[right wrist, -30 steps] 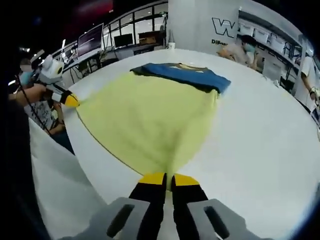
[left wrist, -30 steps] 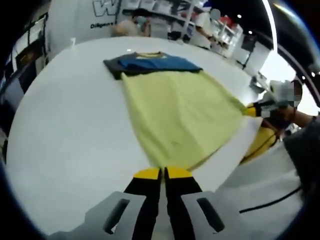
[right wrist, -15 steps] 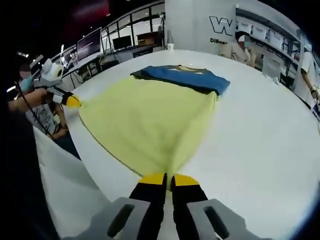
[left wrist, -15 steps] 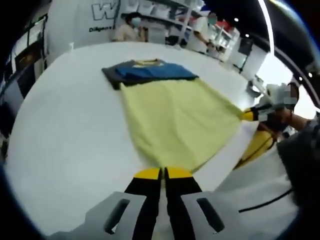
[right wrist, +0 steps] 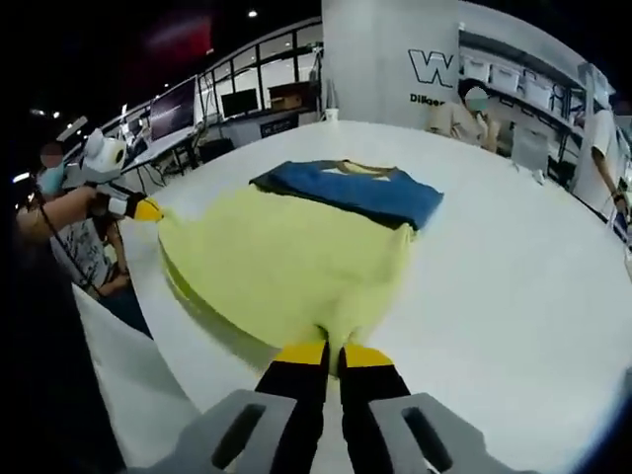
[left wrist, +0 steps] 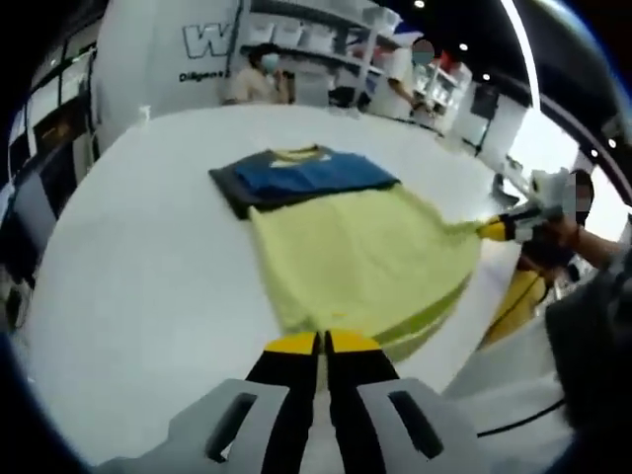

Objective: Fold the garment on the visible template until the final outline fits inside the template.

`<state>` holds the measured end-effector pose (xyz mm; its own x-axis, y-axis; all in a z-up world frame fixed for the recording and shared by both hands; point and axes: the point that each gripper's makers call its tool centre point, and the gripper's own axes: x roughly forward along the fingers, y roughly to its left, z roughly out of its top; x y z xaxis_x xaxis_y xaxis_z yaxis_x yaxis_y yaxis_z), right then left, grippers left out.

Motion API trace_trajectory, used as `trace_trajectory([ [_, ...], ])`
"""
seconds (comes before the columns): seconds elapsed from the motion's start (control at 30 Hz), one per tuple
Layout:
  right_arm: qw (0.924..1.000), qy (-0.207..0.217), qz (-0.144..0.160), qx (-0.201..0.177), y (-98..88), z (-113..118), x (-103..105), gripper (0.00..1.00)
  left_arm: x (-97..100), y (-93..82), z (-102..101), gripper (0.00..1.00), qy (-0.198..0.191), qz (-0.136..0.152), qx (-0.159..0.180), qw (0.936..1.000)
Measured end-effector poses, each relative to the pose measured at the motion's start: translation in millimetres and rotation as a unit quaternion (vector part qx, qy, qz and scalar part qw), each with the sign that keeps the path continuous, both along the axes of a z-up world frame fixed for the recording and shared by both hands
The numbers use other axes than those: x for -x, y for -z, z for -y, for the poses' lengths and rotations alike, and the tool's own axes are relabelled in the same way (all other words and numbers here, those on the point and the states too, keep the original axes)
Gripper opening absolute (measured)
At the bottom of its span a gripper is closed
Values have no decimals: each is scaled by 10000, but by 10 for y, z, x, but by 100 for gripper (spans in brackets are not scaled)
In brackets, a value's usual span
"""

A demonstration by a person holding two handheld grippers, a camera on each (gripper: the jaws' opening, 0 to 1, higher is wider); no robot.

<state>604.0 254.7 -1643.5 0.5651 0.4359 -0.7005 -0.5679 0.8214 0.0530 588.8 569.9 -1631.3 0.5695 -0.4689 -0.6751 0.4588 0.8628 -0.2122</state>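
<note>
A garment lies on a white table: its lower part is pale yellow (left wrist: pixel 365 259) (right wrist: pixel 286 262), its far part blue (left wrist: pixel 301 174) (right wrist: pixel 348 189) with a yellow neckline. A dark template (left wrist: pixel 229 190) peeks out along the blue part's edge. My left gripper (left wrist: pixel 323 343) is shut on one yellow hem corner, lifted off the table. My right gripper (right wrist: pixel 322 354) is shut on the other hem corner. In the left gripper view the right gripper (left wrist: pixel 494 229) enters from the right, pinching the cloth. In the right gripper view the left gripper (right wrist: pixel 146 209) comes in from the left.
The white table (left wrist: pixel 138 267) (right wrist: pixel 513 267) stretches wide around the garment. People stand at the far edge by shelves and a white pillar with lettering (right wrist: pixel 434 79). A person's hand (right wrist: pixel 59 202) holds the left gripper. Desks with monitors stand beyond.
Both grippers have carried the yellow hem up and toward the blue part, so the yellow cloth looks shorter and its near edge hangs above the table with a shadow under it.
</note>
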Motion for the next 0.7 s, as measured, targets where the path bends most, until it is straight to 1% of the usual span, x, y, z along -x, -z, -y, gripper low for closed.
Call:
trace_trajectory([
  [0.03,10000,26,69,-67,-42,1,-63,0,-35,-12,-4,0,-1,23,-47,10000],
  [0.07,9998,54,132,-106,-88,2,-125,0,-117,-55,14,0,-22,82,-42,10000],
  [0.1,9995,41,305,-114,-198,-21,-319,0,-258,-99,8,0,-47,147,-75,9999],
  [0.17,9992,39,384,-103,-247,-21,-407,0,-378,-160,0,0,-26,244,-93,9997],
  [0.23,9990,34,439,-106,-285,-28,-484,0,-438,-212,3,0,-39,282,-106,9995],
  [0.33,9984,-19,571,-52,-350,-51,-642,0,-619,-275,-16,0,-21,408,-164,9990],
  [0.47,9979,-53,644,22,-416,-77,-757,0,-752,-357,-15,0,-10,512,-198,9985],
  [0.5,9975,-69,699,30,-446,-85,-833,0,-826,-377,-26,0,1,546,-214,9983],
  [0.57,9974,-56,720,46,-429,-70,-924,0,-891,-415,-12,0,20,582,-209,9981],
  [0.63,9972,-50,738,63,-446,-65,-977,0,-953,-418,-12,0,30,598,-229,9979],
  [0.7,9969,2,788,41,-486,-56,-1083,0,-1047,-432,-17,0,9,588,-248,9980],
])
